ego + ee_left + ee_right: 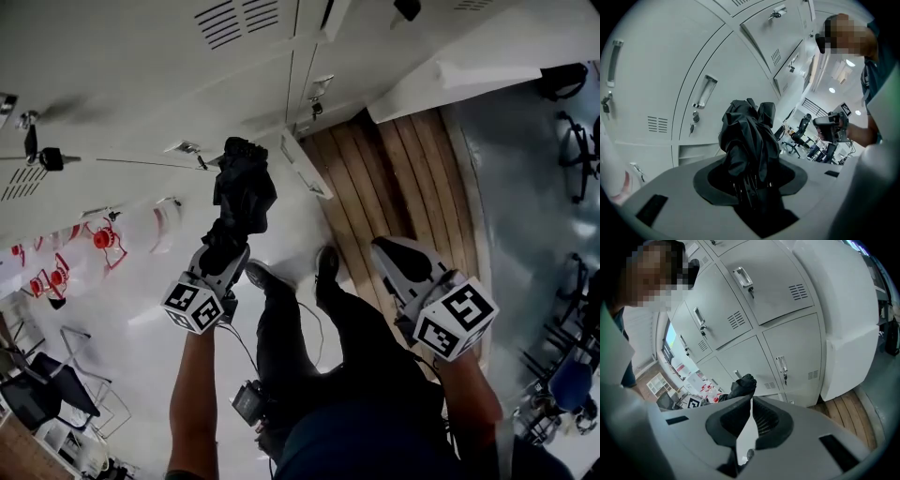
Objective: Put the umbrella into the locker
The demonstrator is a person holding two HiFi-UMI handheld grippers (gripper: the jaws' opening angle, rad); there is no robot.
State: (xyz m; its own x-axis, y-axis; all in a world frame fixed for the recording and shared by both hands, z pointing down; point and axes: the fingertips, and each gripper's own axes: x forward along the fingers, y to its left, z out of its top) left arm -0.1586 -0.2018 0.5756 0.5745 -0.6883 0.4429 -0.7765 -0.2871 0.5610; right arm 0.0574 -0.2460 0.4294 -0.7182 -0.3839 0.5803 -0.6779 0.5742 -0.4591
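A black folded umbrella (242, 197) sticks up out of my left gripper (225, 248), whose jaws are shut on its lower end. In the left gripper view the umbrella's (750, 140) crumpled fabric hides most of the left gripper (751, 180) and points at the pale grey lockers (670, 70). My right gripper (389, 248) hangs to the right above the wooden floor, with its jaws together and nothing in them. In the right gripper view, the right gripper (751, 401) has its tips touching, and the umbrella (743, 385) shows beyond them before the lockers (768, 296).
The locker doors seen in both gripper views are closed, each with a handle (704, 91) and a key lock. The person's legs and shoes (323, 267) stand between the grippers. A wooden floor strip (394, 178) runs along the right. Office chairs (577, 155) stand at far right.
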